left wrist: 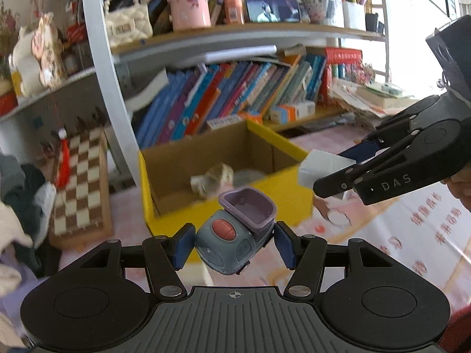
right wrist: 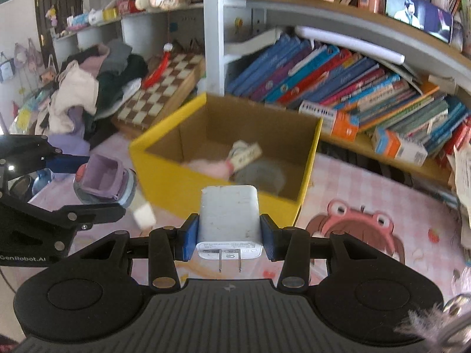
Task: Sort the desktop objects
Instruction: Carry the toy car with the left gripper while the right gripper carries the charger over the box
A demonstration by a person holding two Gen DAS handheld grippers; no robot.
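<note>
left tongs (left wrist: 232, 242): clamped on the grey-blue toy (left wrist: 225, 242), one blue pad on each flank; its lilac cup (left wrist: 247, 209) sits on top, tipped toward the box. Lower centre of the left wrist view.
right tongs (right wrist: 229, 236): clamped on the white charger (right wrist: 229, 217), pads on its two narrow sides. Lower centre of the right wrist view.
charger axis: long axis runs along the fingers, blunt end toward the box, the two prongs (right wrist: 230, 260) pointing back at the camera.
target: yellow box (left wrist: 294, 200), open top, cardboard lining; it already holds a few blurred items (something pink, something grey, a pale bundle).
key relation: the box lies dead ahead of and below both tongs. In the right view the charger's far end overlaps the near yellow wall (right wrist: 176, 188); in the left view the toy sits in front of the near wall at centre frame.
nearer hand: my read is the right one, since its tips with the charger (left wrist: 323, 167) show at the box's right corner in the left view. Close call, though.
next move (judgement): carry forward over the near rim, then release. Clearing that rim matters more than aim.
risk: both loads head for the same opening, so stagger the drops.
bench: pink cartoon-print cover (right wrist: 368, 226), box standing on it.
</note>
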